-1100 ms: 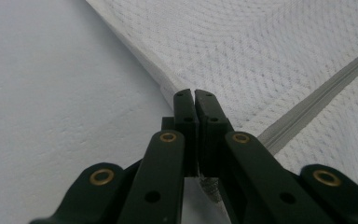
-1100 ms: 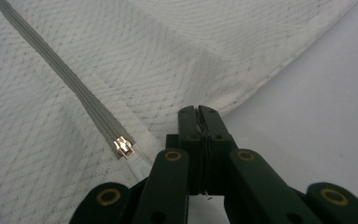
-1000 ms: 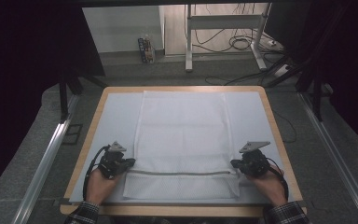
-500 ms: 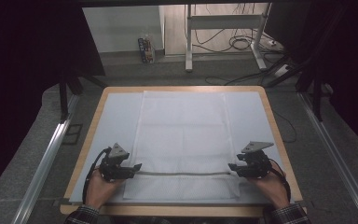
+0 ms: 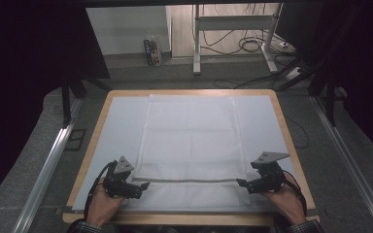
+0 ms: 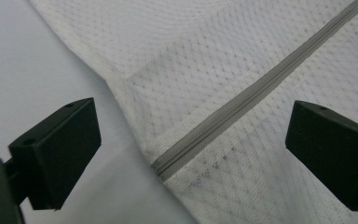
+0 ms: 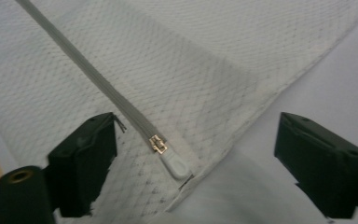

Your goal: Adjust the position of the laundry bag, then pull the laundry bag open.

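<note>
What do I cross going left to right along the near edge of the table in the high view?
Left gripper → grey zipper running across the white mesh laundry bag → right gripper, both with fingers open.

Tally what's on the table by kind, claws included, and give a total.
Mesh laundry bag: 1
Zipper on it: 1
Zipper pull: 1
Claws, left claw and right claw, both open: 2
Total: 5
</note>
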The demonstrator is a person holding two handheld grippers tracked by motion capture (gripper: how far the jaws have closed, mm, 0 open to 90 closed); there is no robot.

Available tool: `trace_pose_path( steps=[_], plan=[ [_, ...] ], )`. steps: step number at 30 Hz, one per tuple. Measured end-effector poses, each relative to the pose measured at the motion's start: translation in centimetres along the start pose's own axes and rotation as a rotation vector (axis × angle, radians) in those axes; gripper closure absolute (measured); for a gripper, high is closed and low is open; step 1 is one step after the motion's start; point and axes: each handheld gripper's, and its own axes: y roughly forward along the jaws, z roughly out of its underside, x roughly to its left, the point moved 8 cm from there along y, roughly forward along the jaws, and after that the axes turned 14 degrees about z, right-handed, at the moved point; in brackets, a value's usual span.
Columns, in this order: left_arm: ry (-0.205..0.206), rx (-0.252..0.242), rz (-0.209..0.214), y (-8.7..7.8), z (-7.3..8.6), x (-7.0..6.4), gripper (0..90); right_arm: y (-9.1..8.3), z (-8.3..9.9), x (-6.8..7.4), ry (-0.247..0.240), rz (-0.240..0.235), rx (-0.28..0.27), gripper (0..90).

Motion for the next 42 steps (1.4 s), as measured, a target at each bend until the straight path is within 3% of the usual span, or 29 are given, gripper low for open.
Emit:
trace_pose_path(
  steps=[1,10,28,32,36,39,42],
  plan=[
    [0.008,-0.005,-0.006,-0.2,0.1,-0.1,2.5,-0.2,0.1,0.2,-0.002,-0.009,-0.008,5.9],
    [0.017,-0.001,-0.029,-0.3,0.8,0.2,1.0,-0.9,0.7,0.5,-0.004,-0.020,-0.040,1.4],
    [0.026,0.028,-0.029,0.1,1.1,0.2,1.4,-0.2,1.8,1.0,-0.065,0.004,0.001,0.0],
    [0.035,0.036,-0.029,0.2,1.1,0.2,1.5,-0.1,1.9,1.4,-0.092,0.002,0.006,0.2],
    [0.038,0.042,-0.023,0.3,1.2,0.1,1.6,0.3,2.5,1.4,-0.113,0.015,0.045,0.6],
    [0.044,0.055,-0.022,0.4,1.2,0.1,1.7,0.7,2.8,1.1,-0.113,0.040,0.075,6.3],
    [0.045,0.059,-0.022,0.5,1.2,0.0,1.8,0.9,2.8,0.6,-0.111,0.064,0.070,10.4]
  ],
)
